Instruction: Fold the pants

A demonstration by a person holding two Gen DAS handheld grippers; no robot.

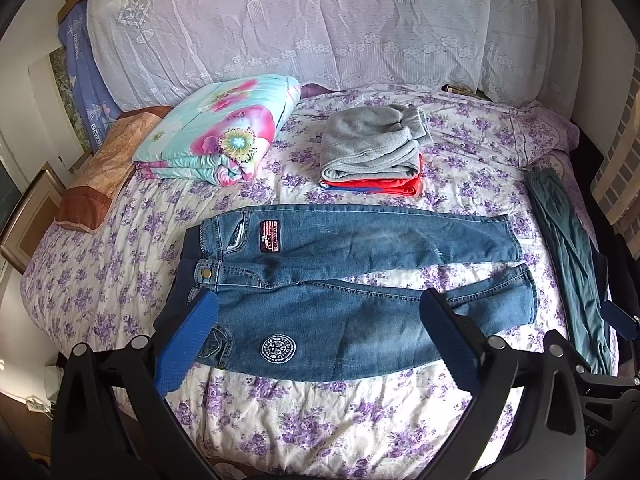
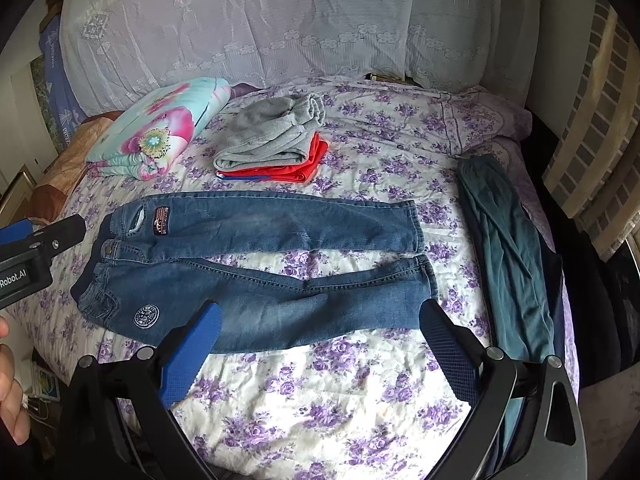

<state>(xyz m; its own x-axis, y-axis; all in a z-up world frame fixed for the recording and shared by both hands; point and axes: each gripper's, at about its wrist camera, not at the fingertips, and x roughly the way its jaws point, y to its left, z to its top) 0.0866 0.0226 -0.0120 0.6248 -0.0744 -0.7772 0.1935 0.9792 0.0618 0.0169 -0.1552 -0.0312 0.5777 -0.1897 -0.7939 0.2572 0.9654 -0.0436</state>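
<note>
A pair of blue jeans point(image 1: 320, 280) lies flat on the flowered bedspread, waist to the left, both legs pointing right and spread slightly apart. It shows the same way in the right wrist view point(image 2: 260, 264). My left gripper point(image 1: 316, 304) is open and empty, hovering above the near leg, close to the waist end. My right gripper point(image 2: 320, 316) is open and empty, above the lower part of the near leg. The left gripper's body point(image 2: 28, 256) shows at the left edge of the right wrist view.
A folded grey garment on a folded red one point(image 1: 372, 156) lies behind the jeans. A folded floral quilt point(image 1: 216, 132) sits at the back left. Teal pants point(image 1: 568, 248) lie along the bed's right edge. A lace-covered headboard point(image 1: 320, 20) stands behind.
</note>
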